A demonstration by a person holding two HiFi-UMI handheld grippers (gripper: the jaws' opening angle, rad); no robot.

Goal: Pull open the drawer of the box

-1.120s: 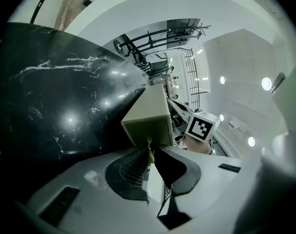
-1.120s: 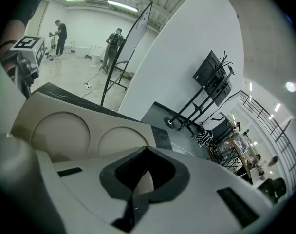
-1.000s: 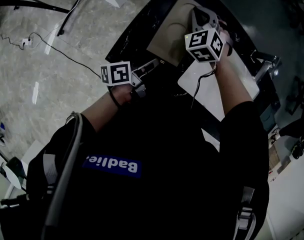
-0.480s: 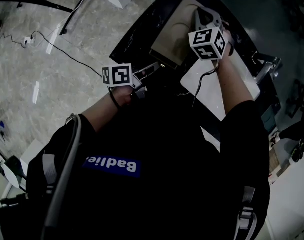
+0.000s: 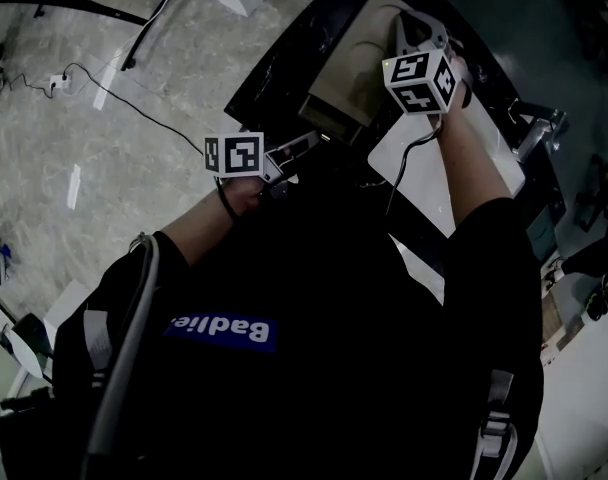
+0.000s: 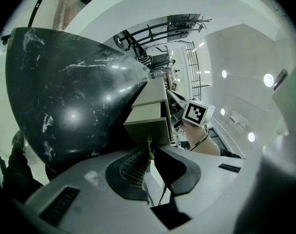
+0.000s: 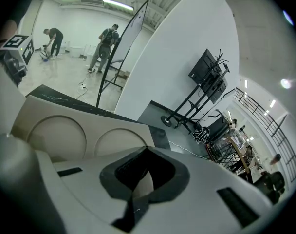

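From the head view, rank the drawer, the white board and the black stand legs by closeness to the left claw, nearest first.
1. The drawer: gripped at the tips of the left claw.
2. The white board: lying off to the right.
3. The black stand legs: far off at the view's upper left.

Lab hall: wheeled monitor stand (image 7: 206, 75)

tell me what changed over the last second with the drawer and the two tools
The drawer has slid a little way out of the box, toward the person. The left tool, shut on the drawer's front, has drawn back slightly with it. Unchanged: the right tool stays shut, resting on the box top, and the box stays on the black table.
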